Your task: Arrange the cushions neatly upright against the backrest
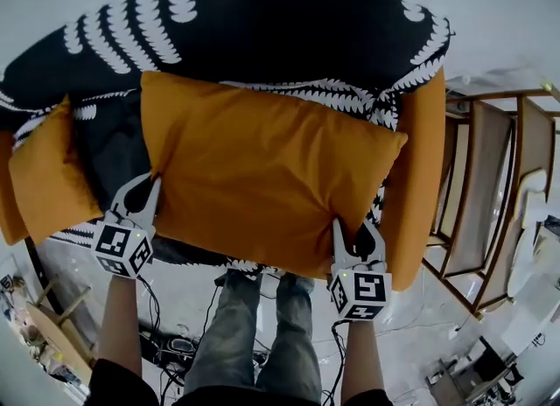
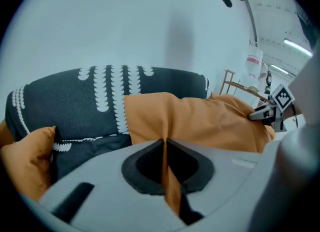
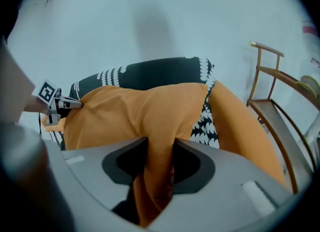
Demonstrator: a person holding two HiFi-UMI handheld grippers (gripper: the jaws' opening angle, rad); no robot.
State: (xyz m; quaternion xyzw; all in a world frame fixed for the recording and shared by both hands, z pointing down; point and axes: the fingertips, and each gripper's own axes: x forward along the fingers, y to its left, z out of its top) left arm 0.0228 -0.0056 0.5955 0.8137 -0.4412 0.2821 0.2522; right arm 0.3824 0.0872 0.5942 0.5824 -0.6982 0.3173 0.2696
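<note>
A large orange cushion (image 1: pixel 262 168) lies across the seat of the black sofa with white leaf print (image 1: pixel 262 28), its far edge near the backrest. My left gripper (image 1: pixel 149 187) is shut on the cushion's near left edge, a thin strip of orange fabric pinched between the jaws (image 2: pixel 164 143). At the near right corner my right gripper (image 1: pixel 357 238) is shut on a thick fold of the same cushion (image 3: pixel 159 151). A smaller orange cushion (image 1: pixel 48 177) leans at the sofa's left end. A long orange cushion (image 1: pixel 420 177) stands against the right end.
Wooden slatted furniture (image 1: pixel 486 194) stands close to the sofa's right side. The person's legs (image 1: pixel 262 334) are in front of the sofa, with cables (image 1: pixel 175 343) on the floor and a wooden stand (image 1: pixel 52 325) at lower left. A white wall is behind the backrest.
</note>
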